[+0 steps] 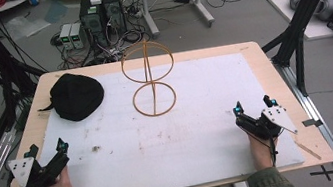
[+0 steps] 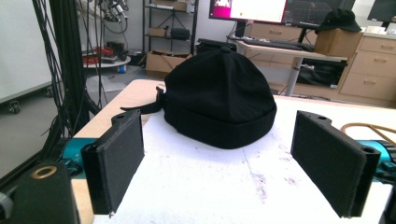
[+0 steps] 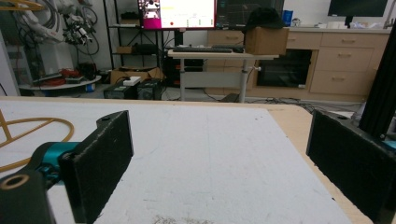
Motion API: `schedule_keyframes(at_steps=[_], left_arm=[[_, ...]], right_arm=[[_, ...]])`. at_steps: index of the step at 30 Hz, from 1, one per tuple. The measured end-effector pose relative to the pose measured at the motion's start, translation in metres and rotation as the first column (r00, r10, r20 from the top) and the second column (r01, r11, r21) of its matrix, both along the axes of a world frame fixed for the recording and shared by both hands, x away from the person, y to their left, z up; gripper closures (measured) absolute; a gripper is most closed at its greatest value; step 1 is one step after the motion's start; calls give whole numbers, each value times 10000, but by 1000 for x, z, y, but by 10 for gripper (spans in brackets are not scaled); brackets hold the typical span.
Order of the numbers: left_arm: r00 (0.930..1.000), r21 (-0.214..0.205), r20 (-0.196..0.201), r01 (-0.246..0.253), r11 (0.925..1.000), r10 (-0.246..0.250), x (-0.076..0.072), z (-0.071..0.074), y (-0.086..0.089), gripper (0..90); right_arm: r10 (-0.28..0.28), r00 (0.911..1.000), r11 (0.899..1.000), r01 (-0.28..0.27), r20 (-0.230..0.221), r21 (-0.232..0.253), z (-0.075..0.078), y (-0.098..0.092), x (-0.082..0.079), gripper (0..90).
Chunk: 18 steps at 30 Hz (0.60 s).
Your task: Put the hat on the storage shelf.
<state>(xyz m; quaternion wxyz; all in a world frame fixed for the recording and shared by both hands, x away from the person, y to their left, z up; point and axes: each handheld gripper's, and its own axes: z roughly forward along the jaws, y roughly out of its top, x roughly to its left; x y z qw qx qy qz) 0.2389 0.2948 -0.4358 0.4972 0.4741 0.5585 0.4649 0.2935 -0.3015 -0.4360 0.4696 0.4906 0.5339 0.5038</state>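
The left gripper (image 1: 46,149) sits low at the near left corner of the table (image 1: 260,58), its jaws spread wide with nothing between them and nothing touching the pads. Looking along it in the left gripper view, the two black pads (image 2: 119,161) stand far apart, and the black cap (image 2: 219,98) lies straight ahead of them on the white mat (image 2: 219,186), well beyond the tips. The right gripper (image 1: 253,105) rests at the near right, likewise gaping, pads bare, facing open white mat (image 3: 210,154).

The black cap (image 1: 76,95) sits at the far left of the mat, crown up, its strap trailing toward the table's left edge. Near the far middle stands a wooden ring stand (image 1: 150,78), one hoop flat on the mat and one upright above it, apart from the cap and from both grippers.
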Motion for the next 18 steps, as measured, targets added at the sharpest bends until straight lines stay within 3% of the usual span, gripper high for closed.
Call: schedule_keyframes(at_steps=[18], left_arm=[[10000,28,-19,92,10000,-92,0,0,-2,173]], right_arm=[[-19,9999,9997,21,-107,224,-1,-2,0,64]])
